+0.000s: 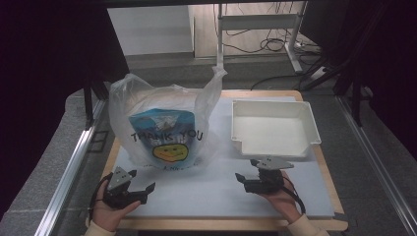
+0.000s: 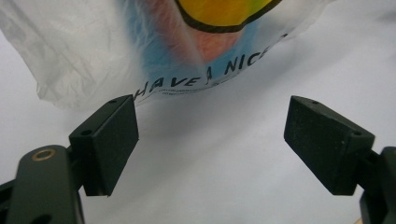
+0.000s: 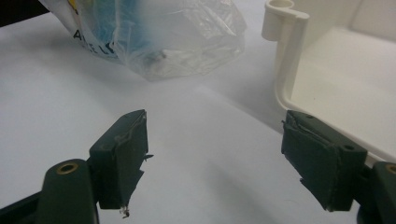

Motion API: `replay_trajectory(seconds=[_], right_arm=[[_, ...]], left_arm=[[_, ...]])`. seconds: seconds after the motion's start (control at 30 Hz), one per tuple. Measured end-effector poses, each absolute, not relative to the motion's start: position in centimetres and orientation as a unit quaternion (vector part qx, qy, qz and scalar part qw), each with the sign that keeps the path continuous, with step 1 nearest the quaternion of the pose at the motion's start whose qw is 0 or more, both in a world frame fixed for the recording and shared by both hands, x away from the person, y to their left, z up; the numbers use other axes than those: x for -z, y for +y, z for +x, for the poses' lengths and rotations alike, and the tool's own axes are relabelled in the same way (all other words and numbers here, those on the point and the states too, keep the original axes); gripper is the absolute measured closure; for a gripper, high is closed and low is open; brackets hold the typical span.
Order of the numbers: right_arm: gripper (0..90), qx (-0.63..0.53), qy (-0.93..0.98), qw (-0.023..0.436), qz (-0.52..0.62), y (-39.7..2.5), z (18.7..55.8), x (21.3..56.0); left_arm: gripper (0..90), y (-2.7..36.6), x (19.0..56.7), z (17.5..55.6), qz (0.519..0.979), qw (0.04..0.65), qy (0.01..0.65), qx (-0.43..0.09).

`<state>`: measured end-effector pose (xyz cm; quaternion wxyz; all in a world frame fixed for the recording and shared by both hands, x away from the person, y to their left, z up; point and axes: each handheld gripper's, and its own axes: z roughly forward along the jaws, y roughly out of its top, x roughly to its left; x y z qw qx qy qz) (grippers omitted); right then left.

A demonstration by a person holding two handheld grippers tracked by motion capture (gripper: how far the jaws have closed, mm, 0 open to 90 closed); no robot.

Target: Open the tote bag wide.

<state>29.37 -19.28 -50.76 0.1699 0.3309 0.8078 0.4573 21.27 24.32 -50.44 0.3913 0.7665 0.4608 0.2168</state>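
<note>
Translucent plastic bag (image 1: pixel 162 125) with the yellow smiley stands left of the white tray (image 1: pixel 273 129); both my grippers, left (image 1: pixel 139 183) and right (image 1: pixel 247 169), spread wide, empty. I'd pinch handles, not contents.

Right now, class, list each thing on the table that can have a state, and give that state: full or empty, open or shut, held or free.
Plastic bag: upright, handles up and free, a blue packet inside, held by neither gripper.
White tray: empty, resting flat, untouched.
Left gripper: open, empty, short of the bag.
Right gripper: open, empty, near the tray's front corner.
</note>
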Motion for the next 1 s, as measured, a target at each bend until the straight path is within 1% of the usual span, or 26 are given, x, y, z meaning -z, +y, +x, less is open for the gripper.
replay_trajectory(seconds=[0.13,0.5,0.53,0.63,0.7,0.8,1.0], right_arm=[[23.3,-0.462,0.804,0.165,0.336,-19.1,29.2,50.5],[23.9,-0.453,0.809,0.16,0.338,-19.2,29.8,51.1],[26.1,-0.45,0.813,0.157,0.335,-19.1,29.8,51.1],[26.2,-0.45,0.813,0.157,0.335,-19.0,29.7,51.1],[26.1,-0.449,0.813,0.161,0.334,-18.9,29.5,51.0],[25.7,-0.45,0.811,0.16,0.337,-18.9,29.5,51.1],[25.7,-0.45,0.811,0.17,0.332,-18.8,29.5,50.8]], left_arm=[[16.8,24.5,50.2,21.2,0.766,0.39,0.464,-0.212],[17.3,25.7,49.2,21.3,0.752,0.4,0.477,-0.216],[17.9,25.8,48.9,21.2,0.75,0.404,0.477,-0.218],[17.7,26.2,48.3,21.3,0.745,0.409,0.478,-0.221],[18.6,26.4,48.1,21.3,0.744,0.411,0.477,-0.223],[20.3,26.9,47.3,21.3,0.737,0.419,0.472,-0.241],[22.8,27.4,46.0,21.4,0.735,0.417,0.48,-0.234]])
